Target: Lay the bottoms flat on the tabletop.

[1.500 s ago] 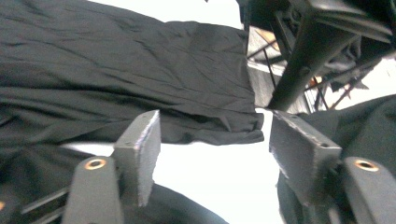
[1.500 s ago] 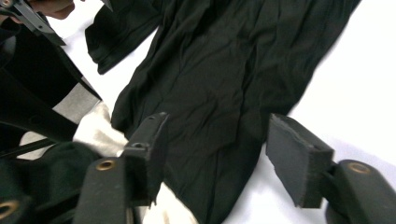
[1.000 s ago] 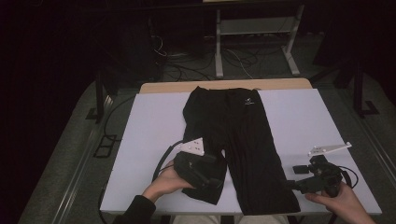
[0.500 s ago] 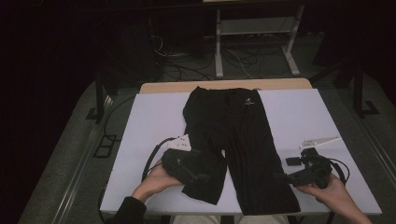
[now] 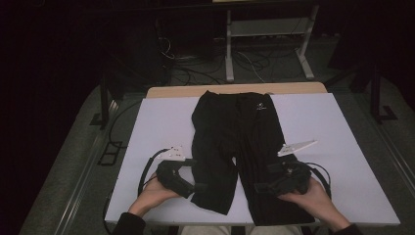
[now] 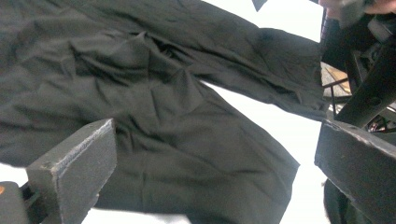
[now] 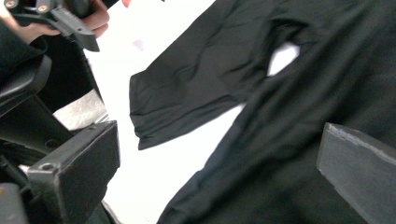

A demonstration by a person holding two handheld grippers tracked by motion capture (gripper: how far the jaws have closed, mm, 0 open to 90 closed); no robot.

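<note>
Where trousers (image 5: 234, 147) end, bare table (image 5: 352, 147)

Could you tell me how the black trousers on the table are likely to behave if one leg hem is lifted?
The black trousers will probably be floppy: the cloth lies flat and creased. A lifted hem would likely drape and drag the rest along. They look thin, so likely light, and might slide easily on the smooth white table.

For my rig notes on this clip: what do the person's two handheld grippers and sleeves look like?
Both the left gripper and right gripper are black, with blocky black jaws, a pale three-cornered top plate and a looping black cable. Dark sleeve cuffs show at the wrists.
</note>
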